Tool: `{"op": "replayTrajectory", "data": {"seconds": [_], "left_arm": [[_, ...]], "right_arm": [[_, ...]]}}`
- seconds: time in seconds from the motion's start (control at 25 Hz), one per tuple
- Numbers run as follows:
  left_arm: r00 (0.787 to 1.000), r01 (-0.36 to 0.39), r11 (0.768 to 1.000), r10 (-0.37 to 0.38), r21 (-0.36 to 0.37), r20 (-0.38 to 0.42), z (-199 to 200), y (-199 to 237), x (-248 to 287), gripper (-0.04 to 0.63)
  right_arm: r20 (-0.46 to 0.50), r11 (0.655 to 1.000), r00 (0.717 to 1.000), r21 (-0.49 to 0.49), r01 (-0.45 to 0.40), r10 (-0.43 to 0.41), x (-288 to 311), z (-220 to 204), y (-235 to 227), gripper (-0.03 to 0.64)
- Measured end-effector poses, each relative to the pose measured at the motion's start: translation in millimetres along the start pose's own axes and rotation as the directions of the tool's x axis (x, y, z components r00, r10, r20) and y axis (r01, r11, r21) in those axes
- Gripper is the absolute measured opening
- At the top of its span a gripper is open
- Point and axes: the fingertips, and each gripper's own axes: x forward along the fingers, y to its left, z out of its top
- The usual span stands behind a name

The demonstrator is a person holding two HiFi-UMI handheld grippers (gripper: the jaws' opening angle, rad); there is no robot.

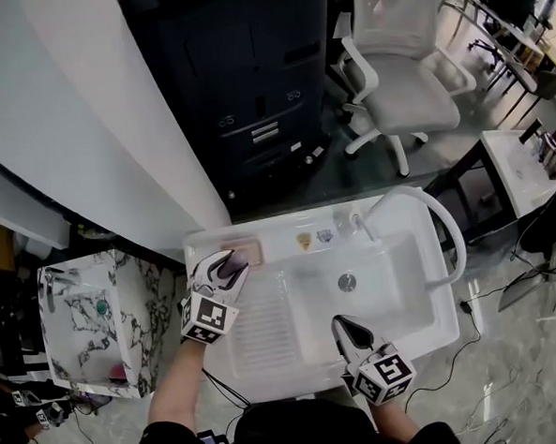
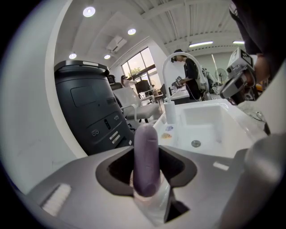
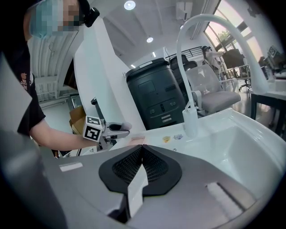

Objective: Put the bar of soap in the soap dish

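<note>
Purple soap (image 2: 146,154) is clamped on edge in our left tool (image 1: 226,269), right by the pink soap dish (image 1: 245,253) at the back of the white sink (image 1: 436,321), while our right tool (image 1: 353,334) hangs closed on nothing near the front rim. We judge that letting go too high or off-centre could send the slick bar off the dish and down the ribbed drainboard (image 1: 264,334)

Bright, even indoor light from round ceiling lamps (image 2: 89,11) and a window (image 2: 142,62) behind the white sink (image 2: 210,120). Gripper views bulge fisheye-style, corners black; the close bar of soap (image 2: 146,156) is blurred. Shadows soft.
</note>
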Motion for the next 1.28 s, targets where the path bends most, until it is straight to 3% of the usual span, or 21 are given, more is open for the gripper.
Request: {"op": "replayTrajectory", "data": {"seconds": [0.52,0.88,1.28], "left_arm": [[0.994,0.035,0.993,-0.024,0.108,-0.108,-27,-3,36,0.201],[0.974,0.078,0.971,-0.026,0.224,-0.225,-50,-8,53,0.202],[0.949,0.121,0.954,-0.030,0.275,-0.313,-66,-12,61,0.202]], "right_arm": [[-0.031,0.998,0.998,0.023,0.051,-0.050,-4,-14,-16,0.001],[-0.032,0.998,0.998,0.032,0.059,-0.058,-4,-16,-18,0.000],[-0.031,0.997,0.997,0.046,0.069,-0.067,-7,-20,-20,0.000]]}}
